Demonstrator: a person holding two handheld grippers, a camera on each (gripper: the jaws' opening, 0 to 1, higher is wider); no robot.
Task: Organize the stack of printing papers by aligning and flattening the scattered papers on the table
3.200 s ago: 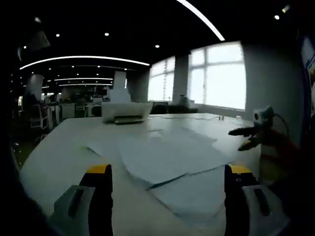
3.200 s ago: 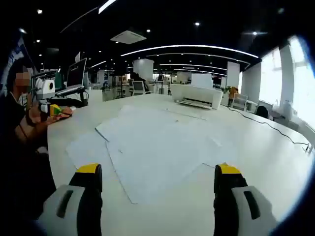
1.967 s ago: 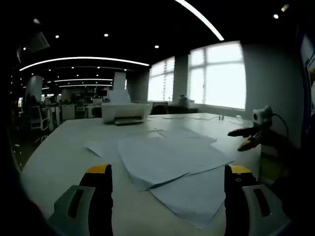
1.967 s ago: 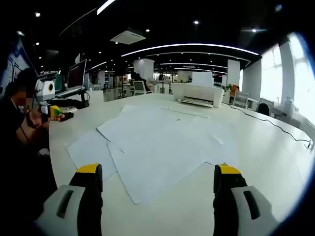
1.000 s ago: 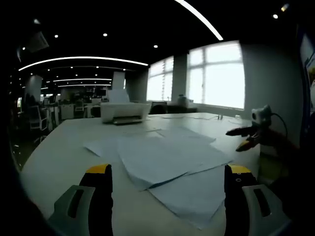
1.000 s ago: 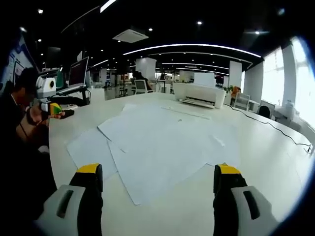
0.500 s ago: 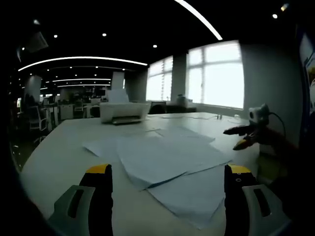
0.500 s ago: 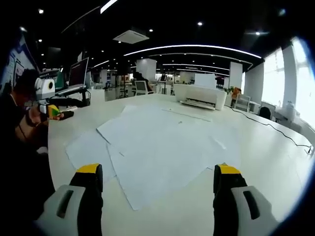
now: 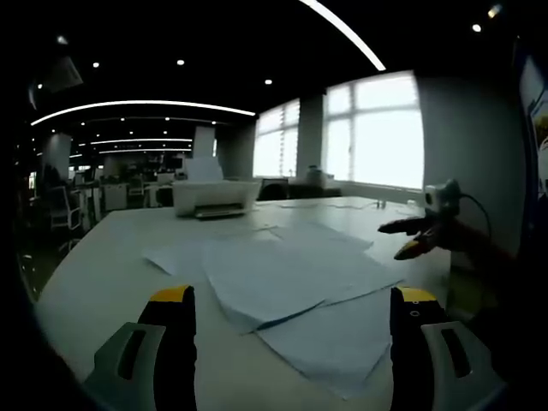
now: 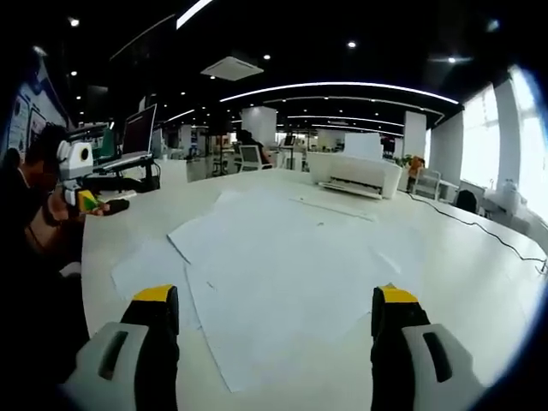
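Note:
Several white sheets of paper lie scattered and overlapping on the white table; in the right gripper view the same papers spread across the middle. My left gripper is open, hovering just short of the nearest sheets, nothing between its jaws. My right gripper is open too, its jaws standing at the near edge of the papers. The right gripper shows at the right of the left gripper view, and the left gripper at the left of the right gripper view, held in a person's hand.
A white printer stands at the far end of the table, also seen as the printer. A black cable runs along the table's right side. A monitor stands at the left. Office desks and chairs lie beyond.
The right gripper view has tilted and risen slightly, so the papers sit lower and look larger. In the left gripper view the other gripper has drifted a little left. The papers lie as before.

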